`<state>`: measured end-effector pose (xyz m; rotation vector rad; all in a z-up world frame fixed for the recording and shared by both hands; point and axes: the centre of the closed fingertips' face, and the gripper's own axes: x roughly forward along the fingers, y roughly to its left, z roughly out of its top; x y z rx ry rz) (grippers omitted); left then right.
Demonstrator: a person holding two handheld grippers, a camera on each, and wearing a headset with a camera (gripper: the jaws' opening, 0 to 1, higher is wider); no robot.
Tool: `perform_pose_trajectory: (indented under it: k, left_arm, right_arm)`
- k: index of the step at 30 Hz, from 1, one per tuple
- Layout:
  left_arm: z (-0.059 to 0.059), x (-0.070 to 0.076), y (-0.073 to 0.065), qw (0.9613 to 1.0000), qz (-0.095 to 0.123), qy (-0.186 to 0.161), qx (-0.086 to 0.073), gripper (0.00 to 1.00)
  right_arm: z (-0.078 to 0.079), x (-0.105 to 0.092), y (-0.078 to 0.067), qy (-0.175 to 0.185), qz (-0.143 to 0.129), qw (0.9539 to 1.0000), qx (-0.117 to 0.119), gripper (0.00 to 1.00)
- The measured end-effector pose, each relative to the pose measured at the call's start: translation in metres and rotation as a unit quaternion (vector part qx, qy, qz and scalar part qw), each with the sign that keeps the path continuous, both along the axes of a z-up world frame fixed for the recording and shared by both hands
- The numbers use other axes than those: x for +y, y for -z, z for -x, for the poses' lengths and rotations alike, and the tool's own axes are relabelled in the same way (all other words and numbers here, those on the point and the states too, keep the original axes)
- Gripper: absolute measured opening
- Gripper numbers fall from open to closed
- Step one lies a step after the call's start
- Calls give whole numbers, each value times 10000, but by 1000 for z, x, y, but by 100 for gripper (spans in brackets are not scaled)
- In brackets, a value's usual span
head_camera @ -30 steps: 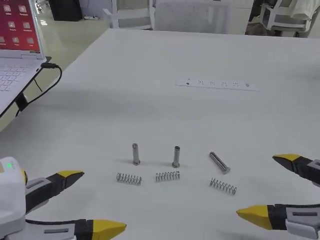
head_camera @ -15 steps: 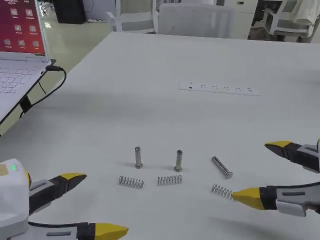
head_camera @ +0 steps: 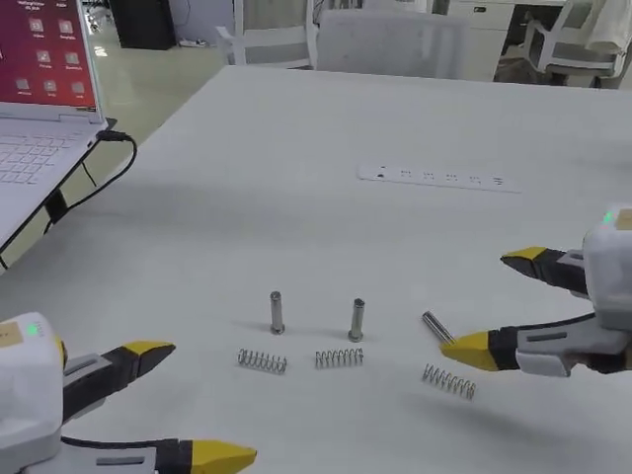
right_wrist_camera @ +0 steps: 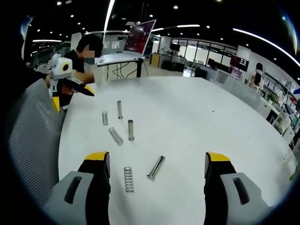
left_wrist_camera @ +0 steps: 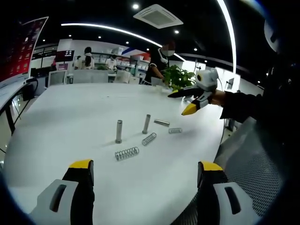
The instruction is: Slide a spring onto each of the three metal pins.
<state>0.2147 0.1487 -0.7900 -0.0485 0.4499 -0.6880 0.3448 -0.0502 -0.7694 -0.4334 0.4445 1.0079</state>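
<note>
Jaws of right gripper (head_camera: 479, 303) have shifted from spring (head_camera: 449, 381) to lying pin (head_camera: 433, 324).

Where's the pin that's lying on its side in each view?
Head view: lying pin right of centre, partly behind the right gripper.
Left gripper view: lying pin near centre.
Right gripper view: lying pin low centre, between the jaws.
Shared landmark: the spring next to it.
</note>
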Motion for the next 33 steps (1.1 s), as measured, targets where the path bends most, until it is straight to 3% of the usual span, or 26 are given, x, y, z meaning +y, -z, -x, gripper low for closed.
perform_pose_trajectory:
  k: [3,19,33]
  left_arm:
    - [0,0,0,10000,-6,-2,-4,88]
    - [0,1,0,10000,3,-36,-5,88]
    - [-1,1,0,10000,19,-40,0,87]
  right_arm:
    - [-5,1,6,-14,203,9998,15,82]
    - [-17,15,27,152,414,9984,362,69]
    - [-27,14,51,452,717,9936,748,40]
